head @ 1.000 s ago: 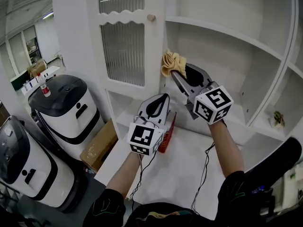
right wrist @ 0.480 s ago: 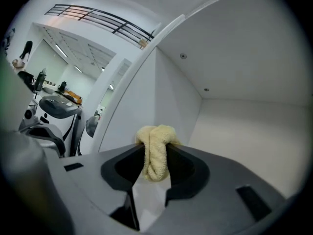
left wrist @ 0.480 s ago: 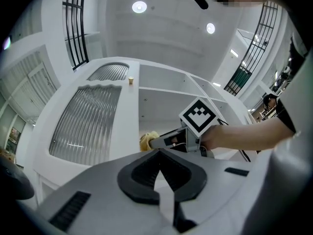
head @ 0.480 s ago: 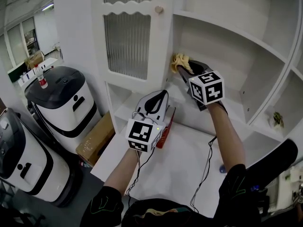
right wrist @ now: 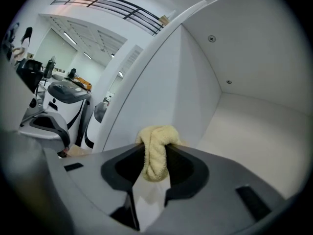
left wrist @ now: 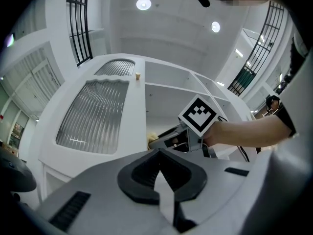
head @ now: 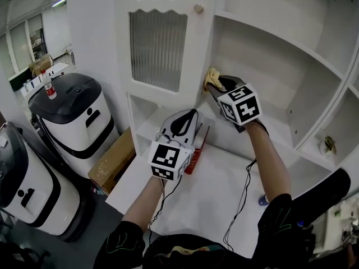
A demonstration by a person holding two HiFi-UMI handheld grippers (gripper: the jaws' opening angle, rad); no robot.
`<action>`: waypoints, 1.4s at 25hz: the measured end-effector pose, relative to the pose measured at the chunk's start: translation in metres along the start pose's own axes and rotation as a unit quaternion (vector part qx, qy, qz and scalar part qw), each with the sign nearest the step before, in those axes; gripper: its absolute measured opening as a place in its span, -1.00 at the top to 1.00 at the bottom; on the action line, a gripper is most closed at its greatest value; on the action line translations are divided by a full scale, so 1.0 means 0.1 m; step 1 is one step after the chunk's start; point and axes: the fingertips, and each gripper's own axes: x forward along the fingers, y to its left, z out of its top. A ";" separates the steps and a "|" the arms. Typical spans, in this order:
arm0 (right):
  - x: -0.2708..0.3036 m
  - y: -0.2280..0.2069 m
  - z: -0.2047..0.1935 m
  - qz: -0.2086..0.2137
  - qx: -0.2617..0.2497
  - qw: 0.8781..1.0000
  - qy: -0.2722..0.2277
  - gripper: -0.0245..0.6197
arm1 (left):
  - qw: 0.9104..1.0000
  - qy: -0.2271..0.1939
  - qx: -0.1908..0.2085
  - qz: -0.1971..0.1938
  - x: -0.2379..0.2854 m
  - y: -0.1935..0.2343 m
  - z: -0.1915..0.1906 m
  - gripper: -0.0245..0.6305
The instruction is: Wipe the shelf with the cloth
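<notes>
A yellow cloth [head: 212, 78] [right wrist: 156, 152] is bunched between the jaws of my right gripper [head: 215, 85] [right wrist: 155, 153], which is shut on it. The cloth sits at the left end of the white middle shelf [head: 280, 130] [right wrist: 254, 126], against the cabinet's side wall. My left gripper [head: 190, 115] [left wrist: 157, 161] hangs lower, over the white counter [head: 213, 189], with its jaws shut and nothing between them. In the left gripper view the right gripper [left wrist: 168, 140] shows ahead with the cloth [left wrist: 152, 139] at its tip.
A ribbed glass cabinet door [head: 157, 49] stands left of the shelf. A red box [head: 196, 150] lies under my left gripper. Two white robot units [head: 73, 116] and a cardboard box [head: 112, 164] stand on the floor at left. A small object [head: 326, 144] sits on the right shelf.
My right gripper has moved with the cloth down and in toward the left end of the shelf. The left gripper has stayed nearly still.
</notes>
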 end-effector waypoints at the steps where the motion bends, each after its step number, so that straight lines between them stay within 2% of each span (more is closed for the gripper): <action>1: -0.02 0.04 0.00 0.006 -0.004 1.000 0.001 0.51 | 1.000 0.001 -0.002 -0.001 0.00 -0.01 -0.02 0.93; 10: -0.25 0.39 0.09 0.052 -0.045 0.997 -0.015 0.51 | 0.999 0.007 -0.026 -0.024 0.09 -0.18 -0.17 0.93; 20: -0.52 0.68 0.17 0.120 -0.049 0.990 -0.059 0.51 | 0.998 0.025 -0.039 -0.033 0.18 -0.28 -0.41 0.93; 23: -0.54 0.68 0.10 0.116 -0.083 0.989 -0.037 0.51 | 0.998 0.028 -0.044 -0.034 0.18 -0.28 -0.45 0.93; 28: -0.43 0.73 -0.17 0.108 -0.137 0.984 0.039 0.51 | 0.998 0.038 -0.042 -0.041 0.17 -0.32 -0.53 0.93; 35: -0.35 0.78 -0.30 0.089 -0.164 0.979 0.085 0.51 | 0.996 0.052 -0.059 -0.038 0.08 -0.30 -0.67 0.93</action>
